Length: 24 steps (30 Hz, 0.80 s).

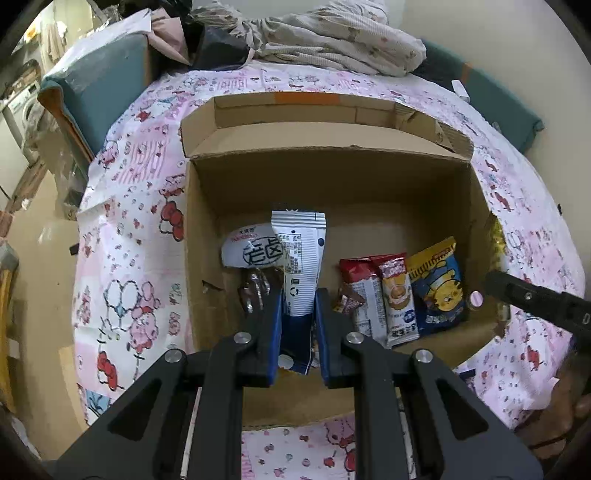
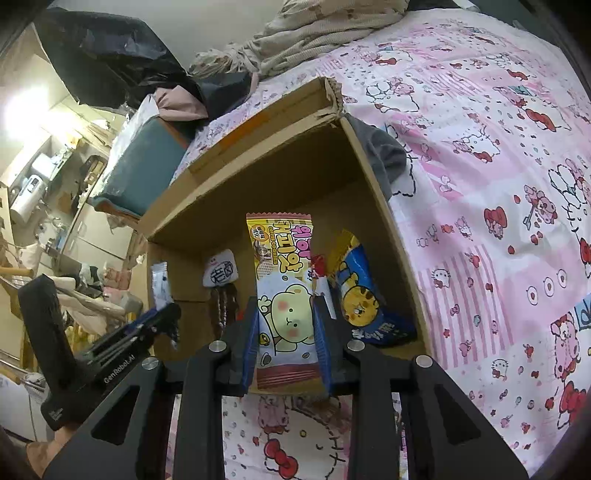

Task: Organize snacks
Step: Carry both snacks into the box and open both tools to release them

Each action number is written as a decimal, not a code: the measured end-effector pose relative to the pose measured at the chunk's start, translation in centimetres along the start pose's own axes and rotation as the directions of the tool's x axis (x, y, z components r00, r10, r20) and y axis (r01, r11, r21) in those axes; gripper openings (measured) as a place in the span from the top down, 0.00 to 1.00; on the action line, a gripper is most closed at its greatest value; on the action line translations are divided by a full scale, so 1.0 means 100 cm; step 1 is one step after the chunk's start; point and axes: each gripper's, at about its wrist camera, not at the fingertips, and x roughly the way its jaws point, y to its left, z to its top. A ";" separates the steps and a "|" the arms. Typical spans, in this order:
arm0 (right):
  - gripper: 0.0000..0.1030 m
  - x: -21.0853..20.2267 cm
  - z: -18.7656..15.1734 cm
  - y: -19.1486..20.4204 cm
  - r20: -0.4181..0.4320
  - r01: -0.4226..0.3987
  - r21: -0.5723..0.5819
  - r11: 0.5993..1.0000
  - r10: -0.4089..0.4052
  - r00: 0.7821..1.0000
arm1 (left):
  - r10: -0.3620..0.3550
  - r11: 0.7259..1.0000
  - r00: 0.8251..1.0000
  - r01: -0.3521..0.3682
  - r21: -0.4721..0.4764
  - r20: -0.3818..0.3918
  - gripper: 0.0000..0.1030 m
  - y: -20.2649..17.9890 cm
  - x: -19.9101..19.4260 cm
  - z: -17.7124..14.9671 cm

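Observation:
An open cardboard box (image 1: pixel 332 173) sits on a pink cartoon-print bedsheet. My left gripper (image 1: pixel 299 295) is shut on a white and blue snack packet (image 1: pixel 301 258), held upright inside the box over its left part. A white pouch with black characters (image 1: pixel 251 249) and a brown wrapper (image 1: pixel 255 291) lie below it. Red, brown and blue-yellow packets (image 1: pixel 436 284) stand at the box's right. My right gripper (image 2: pixel 286 306) is shut on a yellow packet with a bear drawing (image 2: pixel 284 291), upright above the box's near right side, beside the blue tiger packet (image 2: pixel 364 295).
The box's far flap (image 1: pixel 306 110) stands open. A pile of bedding (image 1: pixel 332 33) lies beyond the box, and a teal cushion (image 1: pixel 103 85) at the bed's left edge. The left gripper's body (image 2: pixel 110 343) shows at the left of the right wrist view. Cluttered floor lies left of the bed.

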 end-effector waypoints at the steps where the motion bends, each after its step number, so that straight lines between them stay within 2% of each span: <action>1: 0.70 0.001 0.000 -0.001 -0.003 0.001 0.006 1.000 -0.001 1.000 | -0.001 1.000 1.000 0.001 -0.002 0.000 0.86 0.000 0.000 0.000; 11: 0.69 0.002 -0.001 0.005 -0.004 -0.026 -0.022 0.999 0.025 1.000 | -0.006 1.000 1.000 0.006 0.001 0.028 0.85 -0.002 -0.008 -0.001; 12: 0.66 0.001 -0.001 0.006 0.003 -0.038 -0.020 0.999 0.038 0.999 | -0.013 1.000 0.999 0.013 -0.003 0.031 0.85 -0.002 -0.009 -0.001; 13: 0.62 0.001 0.000 0.006 0.001 -0.050 -0.015 0.999 0.050 0.999 | -0.021 1.000 0.999 0.021 -0.007 0.031 0.80 -0.002 -0.009 0.000; 15: 0.22 -0.001 0.001 0.007 0.012 -0.055 -0.010 0.998 0.055 0.998 | -0.052 0.998 0.998 0.053 -0.036 0.033 0.52 0.001 -0.012 0.000; 16: 0.18 -0.005 0.001 0.007 0.033 -0.051 -0.008 0.999 0.051 0.998 | -0.061 0.996 0.997 0.064 -0.062 0.045 0.28 0.003 -0.014 -0.001; 17: 0.16 -0.007 0.002 0.007 0.044 -0.048 -0.013 0.999 0.048 0.998 | -0.057 0.995 0.997 0.062 -0.079 0.058 0.14 0.005 -0.016 -0.001; 19: 0.16 -0.008 0.003 0.006 0.043 -0.041 -0.011 0.999 0.042 0.998 | -0.049 0.994 0.995 0.057 -0.097 0.086 0.11 0.006 -0.021 -0.001; 24: 0.16 -0.010 0.005 0.000 0.042 -0.048 0.016 0.999 0.047 0.998 | -0.038 0.995 0.997 0.044 -0.088 0.072 0.11 0.006 -0.019 -0.002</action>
